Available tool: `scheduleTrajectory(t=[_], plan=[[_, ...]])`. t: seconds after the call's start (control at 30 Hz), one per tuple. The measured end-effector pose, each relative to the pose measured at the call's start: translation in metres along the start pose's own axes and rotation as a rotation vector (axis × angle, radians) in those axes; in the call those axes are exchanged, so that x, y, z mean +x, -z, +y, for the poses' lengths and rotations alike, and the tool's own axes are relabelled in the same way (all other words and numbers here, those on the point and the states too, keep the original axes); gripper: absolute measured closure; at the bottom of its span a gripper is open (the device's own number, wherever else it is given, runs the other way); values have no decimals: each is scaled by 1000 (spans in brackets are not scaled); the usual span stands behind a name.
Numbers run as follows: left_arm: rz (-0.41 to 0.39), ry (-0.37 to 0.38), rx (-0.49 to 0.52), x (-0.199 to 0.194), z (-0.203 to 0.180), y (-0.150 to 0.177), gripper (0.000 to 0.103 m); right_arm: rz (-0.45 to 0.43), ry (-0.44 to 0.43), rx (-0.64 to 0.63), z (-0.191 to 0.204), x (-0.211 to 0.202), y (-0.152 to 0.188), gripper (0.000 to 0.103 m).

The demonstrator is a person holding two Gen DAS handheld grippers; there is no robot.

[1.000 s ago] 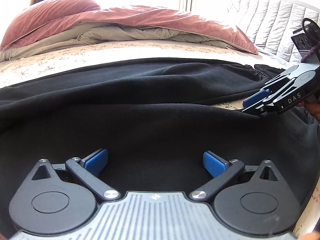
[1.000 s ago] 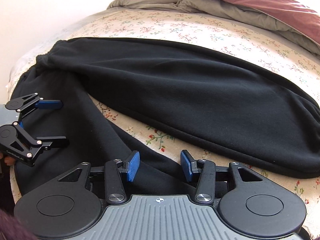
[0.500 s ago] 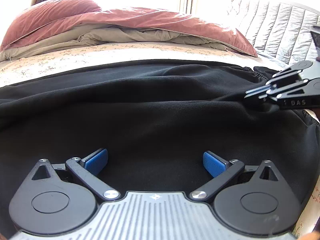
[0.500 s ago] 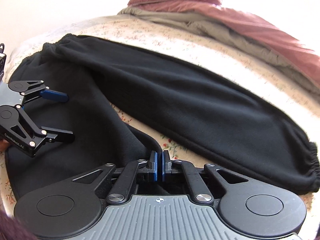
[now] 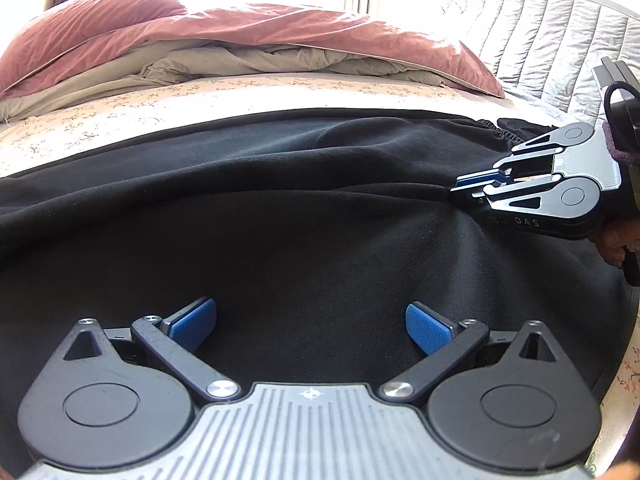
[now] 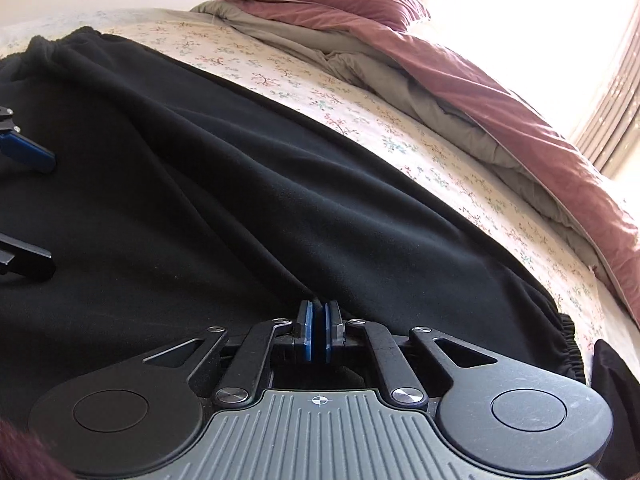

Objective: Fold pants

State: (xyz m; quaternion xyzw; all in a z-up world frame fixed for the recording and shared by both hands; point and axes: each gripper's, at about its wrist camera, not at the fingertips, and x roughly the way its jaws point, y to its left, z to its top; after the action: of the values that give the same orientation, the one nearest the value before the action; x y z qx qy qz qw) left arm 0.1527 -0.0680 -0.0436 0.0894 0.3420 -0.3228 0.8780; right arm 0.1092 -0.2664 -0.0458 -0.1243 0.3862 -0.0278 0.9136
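A: On the floral-print bed sheet (image 6: 424, 152), black fleece pants (image 5: 304, 232) lie spread out, below a rumpled maroon-and-grey duvet (image 5: 248, 40).

B: Right gripper (image 6: 319, 330)?

A: Pads pinch a ridge of the fabric, jaws easing apart slightly.

B: Left gripper (image 5: 311, 326)?

A: Jaws wide, low over the cloth, gripping nothing.

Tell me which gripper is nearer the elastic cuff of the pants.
Right. The right gripper pinches black fabric a short way from the gathered elastic cuff, its jaws easing slightly apart. The left gripper hovers open over the pants farther along.
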Motion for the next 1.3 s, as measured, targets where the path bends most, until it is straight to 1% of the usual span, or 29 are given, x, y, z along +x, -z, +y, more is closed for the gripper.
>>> scheduleTrajectory(t=[0.03, 0.07, 0.1, 0.13, 0.2, 0.23, 0.27, 0.3, 0.37, 0.43, 0.47, 0.5, 0.53, 0.6, 0.7, 0.77, 0.83, 0.9, 0.93, 1.03, 1.2, 1.23, 1.3], plan=[[3, -15, -16, -2, 5, -2, 0, 5, -1, 20, -5, -1, 0, 87], [1, -37, -39, -4, 11, -4, 0, 8, 12, 38, -9, -2, 0, 76], [-5, -57, -65, -6, 18, -6, 0, 8, 21, 57, -13, -4, 0, 68], [-10, -71, -91, -8, 24, -7, 0, 3, 22, 80, -19, -9, 2, 65], [-19, -102, -160, -13, 40, -9, 0, -7, -4, 129, -29, -21, 7, 55], [-23, -109, -186, -14, 46, -9, 0, -14, -23, 152, -33, -27, 9, 53], [-28, -110, -210, -15, 52, -10, 0, -19, -37, 166, -35, -32, 11, 48], [-27, -111, -222, -15, 57, -9, 0, -21, -60, 185, -36, -38, 15, 41], [-8, -127, -219, -11, 61, -6, 0, -5, -119, 218, -34, -45, 24, 35], [-15, -153, -162, -9, 58, 2, 0, 37, -159, 229, -31, -46, 37, 35], [-21, -170, -119, -10, 56, 6, 0, 82, -165, 222, -28, -45, 47, 32], [-26, -180, -86, -11, 54, 9, 0, 83, -166, 226, -29, -49, 57, 27], [-36, -179, -75, -14, 54, 12, 0, 80, -178, 234, -32, -54, 66, 27], [-43, -166, -86, -20, 59, 18, 0, 116, -205, 233, -44, -68, 86, 24], [-48, -159, -99, -28, 66, 23, 0, 161, -183, 271, -61, -87, 112, 24], [-41, -166, -112, -32, 68, 21, 0, 189, -160, 290, -67, -96, 120, 24], [-30, -178, -144, -36, 70, 17, 0, 224, -138, 288, -67, -101, 115, 22], [-32, -174, -210, -43, 78, 9, 0, 257, -106, 280, -64, -104, 103, 21], [-40, -173, -241, -47, 82, 5, 0, 246, -97, 270, -62, -105, 95, 21], [-54, -208, -316, -58, 94, -6, 0, 181, -130, 264, -57, -109, 69, 18], [14, -317, -434, -65, 124, -16, 0, 87, -180, 232, -41, -94, 4, 11], [25, -338, -463, -66, 131, -16, 0, 72, -190, 221, -35, -86, -14, 10], [31, -367, -513, -70, 145, -18, 0, 51, -211, 206, -24, -74, -41, 9]])
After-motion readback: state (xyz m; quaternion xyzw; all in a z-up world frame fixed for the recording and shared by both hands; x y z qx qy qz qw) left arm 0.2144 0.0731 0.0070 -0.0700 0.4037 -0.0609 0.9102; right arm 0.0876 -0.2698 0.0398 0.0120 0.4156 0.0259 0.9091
